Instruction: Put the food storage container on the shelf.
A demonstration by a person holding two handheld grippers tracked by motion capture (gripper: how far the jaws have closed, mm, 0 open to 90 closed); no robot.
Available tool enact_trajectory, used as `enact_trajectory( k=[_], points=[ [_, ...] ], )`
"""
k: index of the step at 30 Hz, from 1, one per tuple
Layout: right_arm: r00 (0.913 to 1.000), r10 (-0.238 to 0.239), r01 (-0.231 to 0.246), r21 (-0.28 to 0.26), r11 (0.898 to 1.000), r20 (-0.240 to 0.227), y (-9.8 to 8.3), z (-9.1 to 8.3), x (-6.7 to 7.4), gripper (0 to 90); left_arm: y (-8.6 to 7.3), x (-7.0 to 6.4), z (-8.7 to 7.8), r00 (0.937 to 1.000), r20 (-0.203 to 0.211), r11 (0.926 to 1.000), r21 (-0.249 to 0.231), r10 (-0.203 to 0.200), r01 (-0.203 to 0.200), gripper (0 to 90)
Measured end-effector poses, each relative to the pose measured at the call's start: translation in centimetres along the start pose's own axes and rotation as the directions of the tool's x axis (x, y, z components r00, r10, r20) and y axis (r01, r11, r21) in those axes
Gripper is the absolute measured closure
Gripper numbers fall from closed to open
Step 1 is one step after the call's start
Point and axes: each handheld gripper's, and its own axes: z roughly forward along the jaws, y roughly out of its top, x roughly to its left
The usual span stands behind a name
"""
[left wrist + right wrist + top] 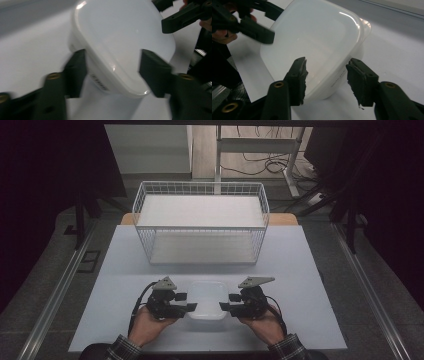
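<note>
Plastic box [206, 299] — white, shallow, with rounded corners and its lid on — sits on the pale counter [300, 270] at about six o'clock, close to the person's edge, with the left tool [186, 301] at its nine o'clock side and the right tool [225, 301] at its three o'clock side. Each tool has its jaws partly closed and straddling a short side of the box; in the left gripper view the box's edge [117, 82] lies between the two black pads, and in the right gripper view the near corner [324, 82] does too, but a sliver of gap shows beside the pads, so I cannot tell whether either tool is clamped yet. To do this pickup well, both tools should pinch under the lid's lip at matching spots, squeezing evenly, so the box rises level rather than tipping — the walls look smooth and likely slippery. At twelve o'clock stands a white wire basket [200, 187] holding a flat white board or shelf [200, 210] across its upper part, with a white floor below. What is inside the box is hidden by the cloudy lid.
</note>
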Motion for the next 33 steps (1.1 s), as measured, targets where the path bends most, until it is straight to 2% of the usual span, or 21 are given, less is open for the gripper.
enact_trajectory(
  k=[4,7,10,12,14,15,19,26,33],
  points=[
    [0.9995,0.009,-0.009,-0.022,1.000,0.031,0.1,-0.5,0.4,61.1,-0.1,0.0,-0.5,0.9999,-0.012,0.9992,-0.038,-0.010,0.009,61.7],
    [0.9987,0.016,-0.014,-0.039,0.999,0.049,0.1,-0.6,0.5,64.4,-0.1,-0.1,-0.5,0.9995,-0.031,0.9986,-0.051,-0.011,0.009,65.8],
    [0.9958,0.066,-0.061,-0.079,0.995,0.062,0.1,-0.8,0.4,71.8,-0.3,0.1,-0.7,0.9987,-0.029,0.9950,-0.092,-0.042,0.039,71.1],
    [0.9944,0.075,-0.067,-0.097,0.993,0.075,0.0,-0.9,0.2,76.7,-0.4,0.0,-0.6,0.9982,-0.044,0.9941,-0.103,-0.039,0.035,77.6],
    [0.9931,0.045,-0.034,-0.098,0.995,0.109,0.0,-0.8,0.4,76.8,-0.3,0.0,-0.5,0.9974,-0.063,0.9938,-0.108,-0.036,0.029,78.4],
    [0.9924,0.048,-0.036,-0.105,0.994,0.113,0.0,-0.7,0.4,76.9,-0.3,0.1,-0.5,0.9973,-0.063,0.9938,-0.107,-0.038,0.031,78.3],
    [0.9922,0.046,-0.031,-0.125,0.992,0.116,0.1,-0.6,0.4,77.0,-0.2,0.2,-0.5,0.9965,-0.067,0.9930,-0.111,-0.049,0.041,78.5],
    [0.9924,0.009,0.013,-0.174,0.985,0.123,1.4,-0.8,0.2,77.1,0.8,0.5,-1.0,0.9956,-0.085,0.9889,-0.146,-0.039,0.026,78.7],
    [0.9900,-0.011,0.038,-0.191,0.981,0.141,2.8,-0.4,-0.4,77.0,2.2,1.8,-1.0,0.9941,-0.103,0.9873,-0.158,-0.034,0.017,78.6]
  ],
)
